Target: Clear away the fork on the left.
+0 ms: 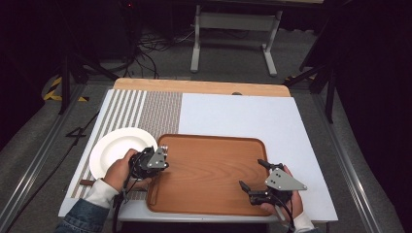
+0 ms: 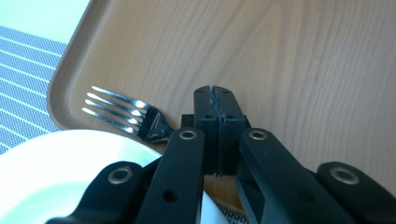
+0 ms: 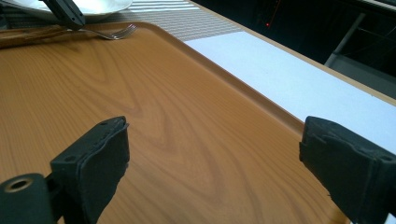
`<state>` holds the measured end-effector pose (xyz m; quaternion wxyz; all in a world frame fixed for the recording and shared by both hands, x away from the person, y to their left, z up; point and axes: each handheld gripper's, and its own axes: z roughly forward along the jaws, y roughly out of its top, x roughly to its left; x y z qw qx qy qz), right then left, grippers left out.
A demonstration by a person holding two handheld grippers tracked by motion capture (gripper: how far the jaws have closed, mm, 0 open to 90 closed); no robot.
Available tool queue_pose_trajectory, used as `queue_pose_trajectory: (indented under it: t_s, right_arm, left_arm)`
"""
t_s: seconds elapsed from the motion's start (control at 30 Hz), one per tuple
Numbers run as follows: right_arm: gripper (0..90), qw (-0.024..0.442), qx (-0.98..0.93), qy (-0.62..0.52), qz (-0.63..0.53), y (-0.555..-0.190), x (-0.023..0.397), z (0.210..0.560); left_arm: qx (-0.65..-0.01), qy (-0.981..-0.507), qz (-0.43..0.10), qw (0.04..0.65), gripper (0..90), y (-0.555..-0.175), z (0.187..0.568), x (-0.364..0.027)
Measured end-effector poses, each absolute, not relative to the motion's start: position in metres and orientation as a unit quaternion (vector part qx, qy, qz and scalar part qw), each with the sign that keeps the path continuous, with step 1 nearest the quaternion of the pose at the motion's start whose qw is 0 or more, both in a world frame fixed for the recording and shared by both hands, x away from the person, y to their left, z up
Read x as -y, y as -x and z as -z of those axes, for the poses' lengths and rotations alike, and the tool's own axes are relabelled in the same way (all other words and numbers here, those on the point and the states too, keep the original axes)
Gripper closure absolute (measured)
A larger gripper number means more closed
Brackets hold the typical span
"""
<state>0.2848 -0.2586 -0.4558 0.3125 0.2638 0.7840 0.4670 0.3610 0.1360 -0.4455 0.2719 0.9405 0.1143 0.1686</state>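
Right gripper (image 1: 251, 174) wide open over tray (image 1: 209, 145); no legible labels.

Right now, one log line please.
left gripper: shut, beside fork | right gripper: open over tray | plate: on placemat

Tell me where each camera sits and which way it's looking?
High view: above the person's side, looking forward and down at the wooden tray, white plate, both hands and grippers.
Left gripper view: on the left gripper, fingers closed together, facing the tray's corner, a fork and the plate.
Right gripper view: on the right gripper, fingers wide apart, looking low across the tray toward the fork and plate.
Shared: both gripper views show the fork, tray and plate.
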Motion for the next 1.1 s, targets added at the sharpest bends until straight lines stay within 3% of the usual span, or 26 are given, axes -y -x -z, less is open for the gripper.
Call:
queue_pose_trajectory:
  t_s: [0.7, 0.9, 1.1]
  right_arm:
    - [9.5, 0.317, -0.780, -0.263, -0.471, -0.283, 0.259, 0.453]
    - [9.5, 0.318, -0.779, -0.262, -0.473, -0.283, 0.259, 0.452]
    - [9.5, 0.320, -0.779, -0.260, -0.473, -0.281, 0.258, 0.451]
  left_arm:
    - [-0.100, -0.896, -0.220, 0.374, 88.0, -0.353, 0.432, -0.146]
    - [-0.094, -0.879, -0.232, 0.406, 82.3, -0.348, 0.429, -0.150]
    - [-0.089, -0.866, -0.247, 0.426, 68.7, -0.342, 0.429, -0.156]
